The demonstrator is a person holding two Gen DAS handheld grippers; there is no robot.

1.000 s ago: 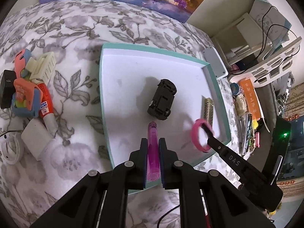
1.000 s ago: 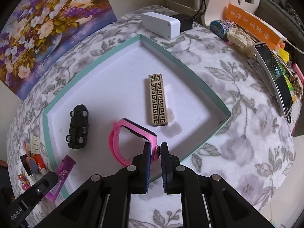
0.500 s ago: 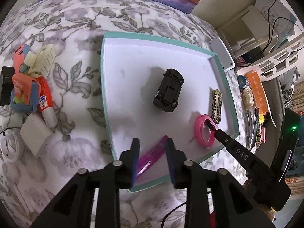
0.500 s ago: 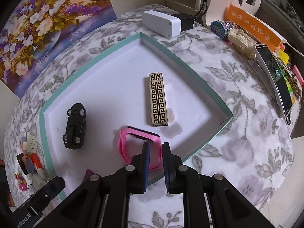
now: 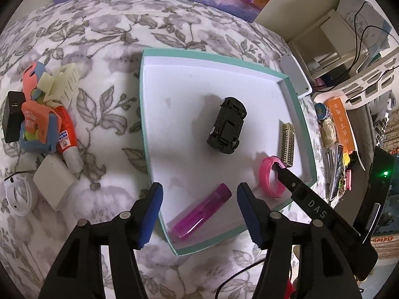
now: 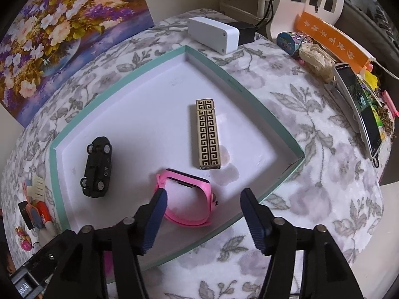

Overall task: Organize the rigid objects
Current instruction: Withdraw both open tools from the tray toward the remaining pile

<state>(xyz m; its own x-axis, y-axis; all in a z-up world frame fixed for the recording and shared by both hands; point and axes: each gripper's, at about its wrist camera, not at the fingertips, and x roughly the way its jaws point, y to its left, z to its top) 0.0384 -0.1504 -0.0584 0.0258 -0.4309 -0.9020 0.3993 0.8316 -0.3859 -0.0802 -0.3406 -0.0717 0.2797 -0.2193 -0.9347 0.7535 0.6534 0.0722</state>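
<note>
Four things in the tray, a heap outside it

In the tray [image 5: 147, 114] on the counter [image 5: 104, 39], the toy car [image 5: 227, 125] lies mid-floor, the patterned lighter [image 5: 288, 144] along the right wall, the watch [image 5: 268, 177] just before it, and the clear lighter [image 5: 202, 210] near the front corner; left of the tray lie a hair clip [image 5: 63, 84], glue stick [image 5: 67, 137] and charger [image 5: 53, 180].

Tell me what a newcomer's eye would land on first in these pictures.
The shallow teal-rimmed tray on the floral cloth stands out, holding a black toy car at its centre, a patterned gold lighter and a pink watch band near one corner, and a magenta lighter by the near rim. Both hand-held grippers hover over it, jaws opening: the left hand-held gripper above the magenta lighter, the right hand-held gripper above the band.
</note>
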